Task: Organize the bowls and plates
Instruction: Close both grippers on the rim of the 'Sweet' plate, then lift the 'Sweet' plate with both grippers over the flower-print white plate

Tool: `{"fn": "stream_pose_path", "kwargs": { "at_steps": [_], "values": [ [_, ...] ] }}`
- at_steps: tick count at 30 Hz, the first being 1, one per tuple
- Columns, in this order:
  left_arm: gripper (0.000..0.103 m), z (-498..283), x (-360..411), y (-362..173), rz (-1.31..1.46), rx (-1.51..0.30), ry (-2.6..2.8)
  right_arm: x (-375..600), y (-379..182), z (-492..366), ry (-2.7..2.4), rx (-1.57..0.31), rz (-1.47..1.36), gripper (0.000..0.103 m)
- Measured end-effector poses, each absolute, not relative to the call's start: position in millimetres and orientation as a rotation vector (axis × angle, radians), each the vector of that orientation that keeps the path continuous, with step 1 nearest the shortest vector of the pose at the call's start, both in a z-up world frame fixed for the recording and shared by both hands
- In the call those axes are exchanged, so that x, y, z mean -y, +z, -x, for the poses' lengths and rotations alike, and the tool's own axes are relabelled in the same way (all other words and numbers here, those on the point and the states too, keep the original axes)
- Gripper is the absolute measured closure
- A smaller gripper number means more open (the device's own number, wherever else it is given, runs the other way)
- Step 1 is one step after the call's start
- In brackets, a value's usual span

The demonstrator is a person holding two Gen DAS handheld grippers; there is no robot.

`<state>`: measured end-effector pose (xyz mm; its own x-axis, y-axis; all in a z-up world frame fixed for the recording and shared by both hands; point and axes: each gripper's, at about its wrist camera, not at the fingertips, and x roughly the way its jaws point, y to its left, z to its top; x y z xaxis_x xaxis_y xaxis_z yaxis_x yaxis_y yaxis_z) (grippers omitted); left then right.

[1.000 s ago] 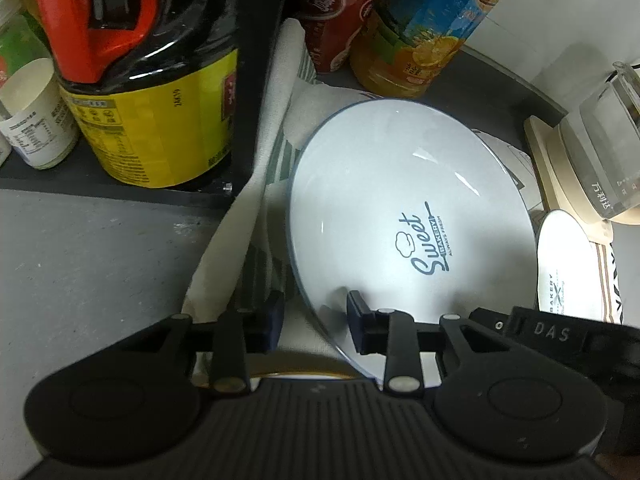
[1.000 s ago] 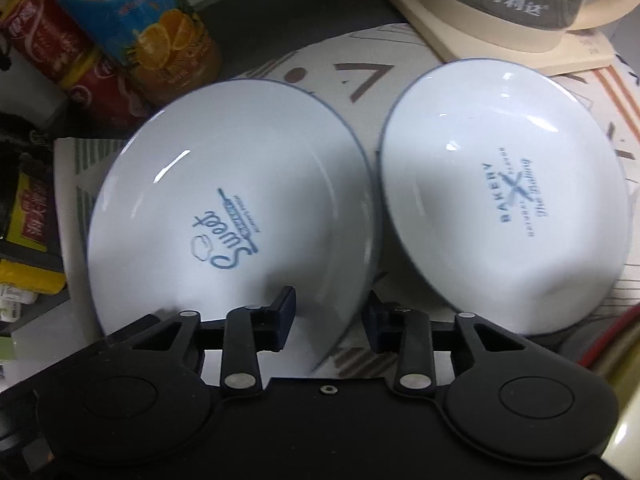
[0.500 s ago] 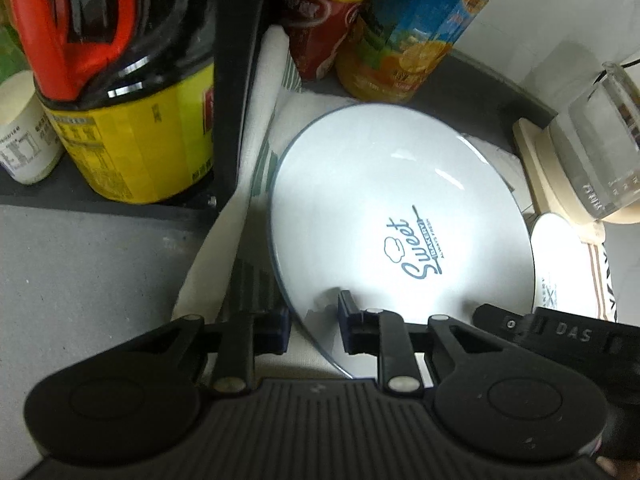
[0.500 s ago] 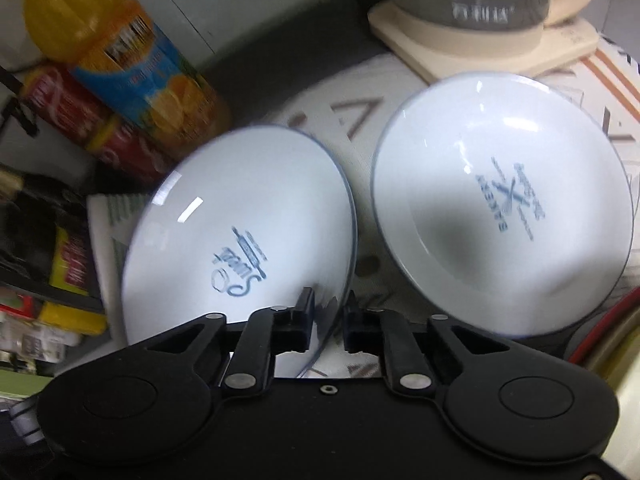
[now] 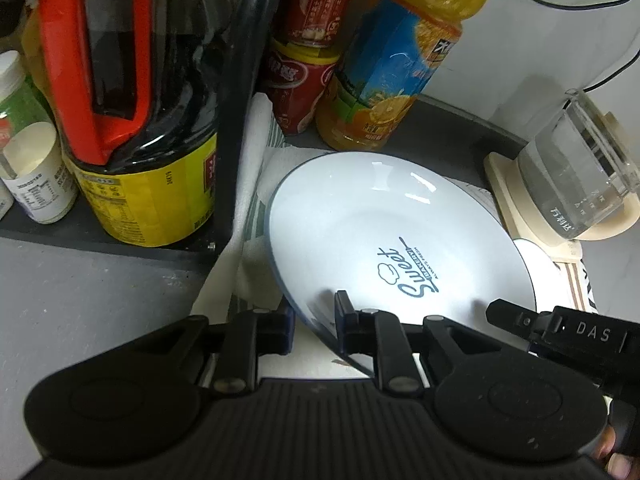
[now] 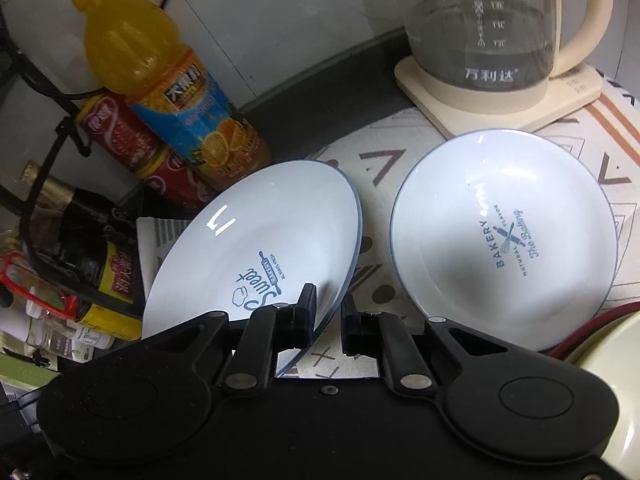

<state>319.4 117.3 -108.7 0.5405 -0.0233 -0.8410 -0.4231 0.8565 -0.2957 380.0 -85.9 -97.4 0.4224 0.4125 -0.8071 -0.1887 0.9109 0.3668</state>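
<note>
The near rim of the "Sweet" plate (image 5: 384, 240) is pinched between the closing jaws of the left gripper (image 5: 314, 322), while its opposite edge is clamped by the right gripper (image 6: 326, 314), so the plate is carried tilted above the desk (image 5: 72, 288). The "Bakery" plate (image 6: 504, 240), presumably the stacking target, is left flat on the patterned mat (image 6: 384, 160).
</note>
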Motion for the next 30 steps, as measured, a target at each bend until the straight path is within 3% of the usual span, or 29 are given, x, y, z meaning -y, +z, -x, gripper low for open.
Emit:
{"fn": "stream_pose_path", "kwargs": {
  "at_steps": [30],
  "values": [
    [0.085, -218.0, -94.4, -64.6, 0.522, -0.892, 0.351, 104.5, -66.1, -301.6, 0.543, -0.983, -0.16, 0.092]
  ]
}}
